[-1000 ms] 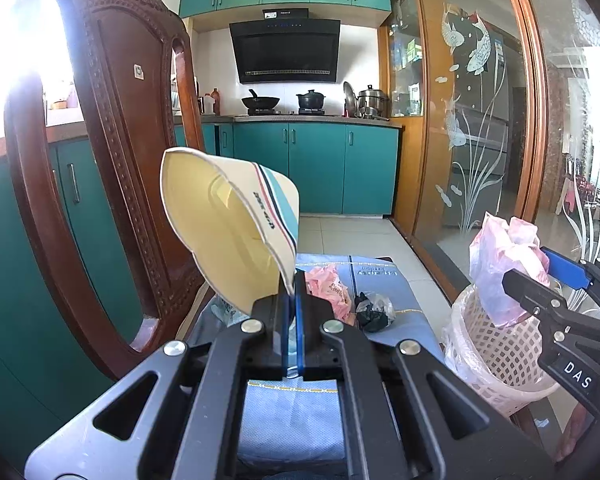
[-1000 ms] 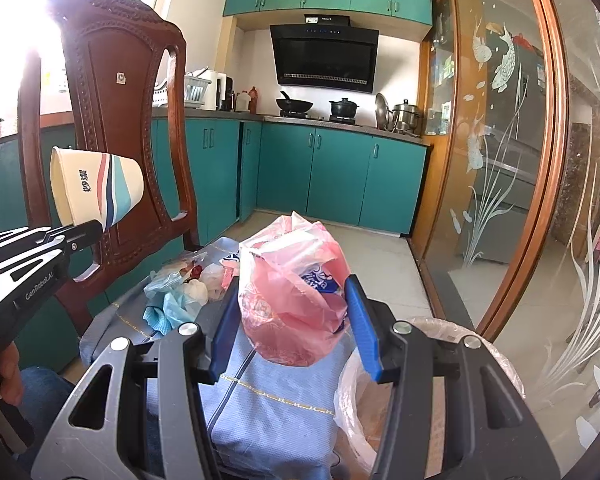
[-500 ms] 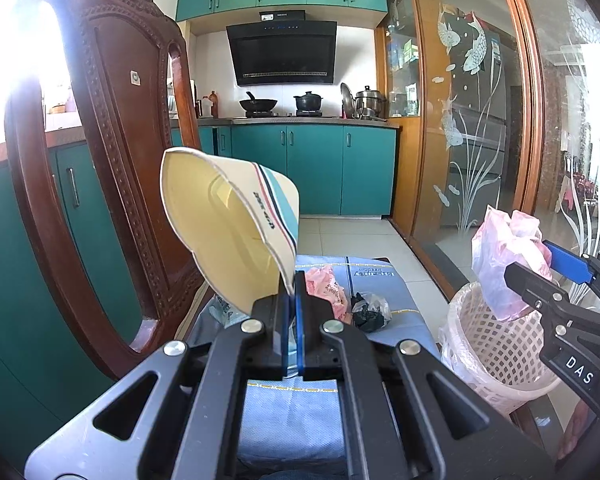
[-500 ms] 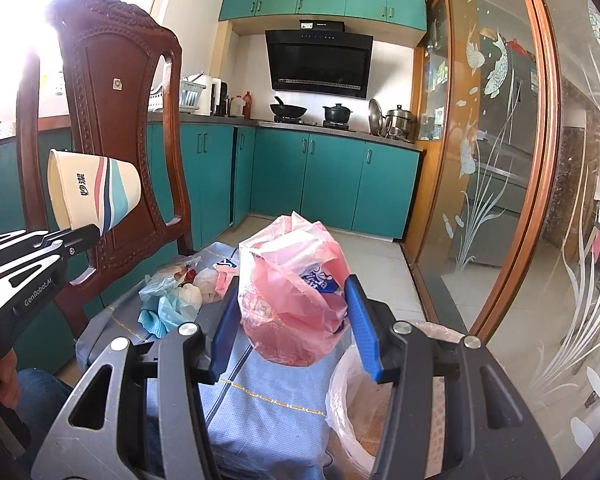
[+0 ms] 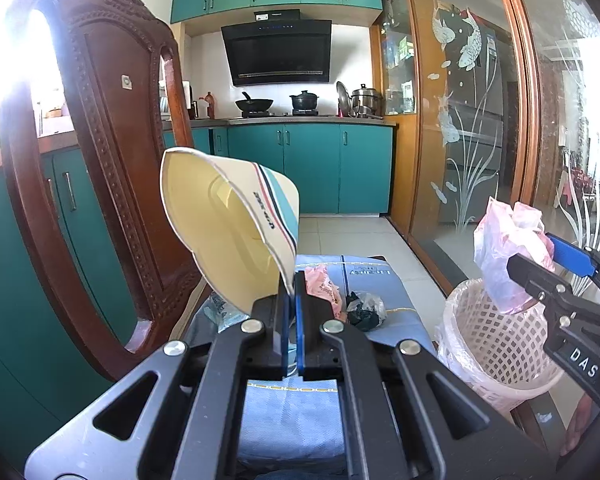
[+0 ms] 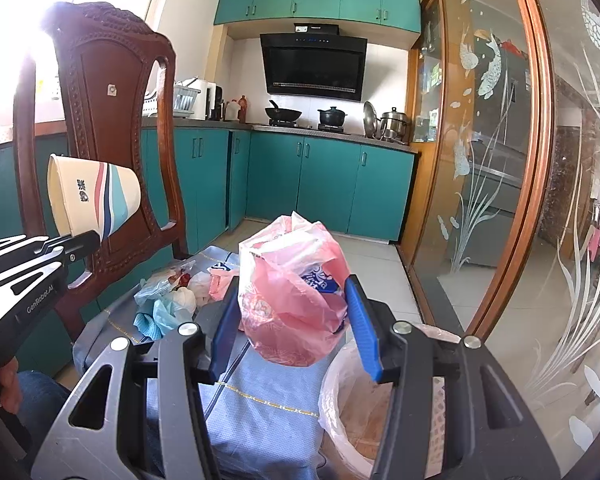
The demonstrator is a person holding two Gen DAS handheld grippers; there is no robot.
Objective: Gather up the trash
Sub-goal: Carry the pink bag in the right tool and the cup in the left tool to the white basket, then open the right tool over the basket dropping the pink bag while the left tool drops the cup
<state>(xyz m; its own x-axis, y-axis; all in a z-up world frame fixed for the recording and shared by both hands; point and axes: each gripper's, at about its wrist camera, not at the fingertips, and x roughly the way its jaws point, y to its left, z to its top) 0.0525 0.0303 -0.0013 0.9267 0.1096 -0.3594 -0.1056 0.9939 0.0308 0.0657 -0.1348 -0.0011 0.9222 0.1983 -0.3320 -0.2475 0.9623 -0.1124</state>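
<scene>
Your left gripper (image 5: 291,280) has its jaws clenched on the cup (image 5: 228,224) rim; your right gripper (image 6: 292,312) grips the pink bag (image 6: 288,300) above the bin (image 6: 340,408).

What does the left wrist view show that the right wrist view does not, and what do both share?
Only the left wrist view: the pink latticed plastic waste basket's outer wall, a dark crumpled wrapper on the blue cloth, and the striped paper bowl's cream inside.

Only the right wrist view: the basket's lined inside, and pale blue and white crumpled scraps on the cloth.

Both: the left hand-held gripper shut on the striped paper bowl's rim, the right hand-held gripper clamping a pink plastic bag, the carved wooden chair.
</scene>
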